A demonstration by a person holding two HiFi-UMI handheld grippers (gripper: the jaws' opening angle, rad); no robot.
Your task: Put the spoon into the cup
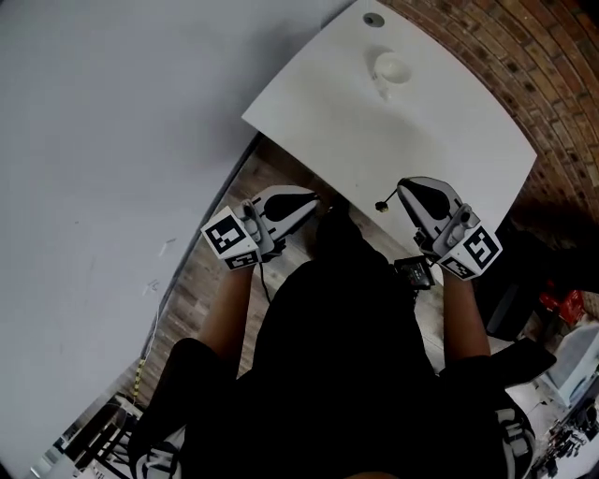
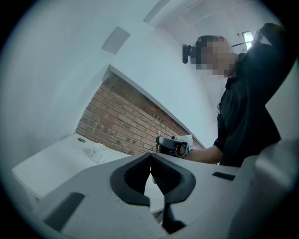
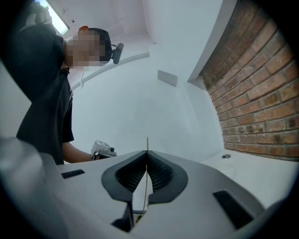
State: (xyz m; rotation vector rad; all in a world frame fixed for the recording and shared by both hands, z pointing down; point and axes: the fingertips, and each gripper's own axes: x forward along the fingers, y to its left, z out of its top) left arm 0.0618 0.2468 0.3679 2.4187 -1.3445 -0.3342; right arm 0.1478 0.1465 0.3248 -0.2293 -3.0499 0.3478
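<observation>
A white cup stands far back on the white table; it also shows small in the left gripper view as the cup. My right gripper hangs level at the table's near edge, shut on a thin spoon whose dark end sticks out toward the left. In the right gripper view the spoon is an edge-on sliver pinched between the pads. My left gripper is just off the near edge, pointing level, its pads meeting at the tips with nothing between them.
A small grey disc lies at the table's far corner. A brick wall runs behind the table and a plain white wall on the left. The person's dark-clothed body fills the foreground over wooden flooring.
</observation>
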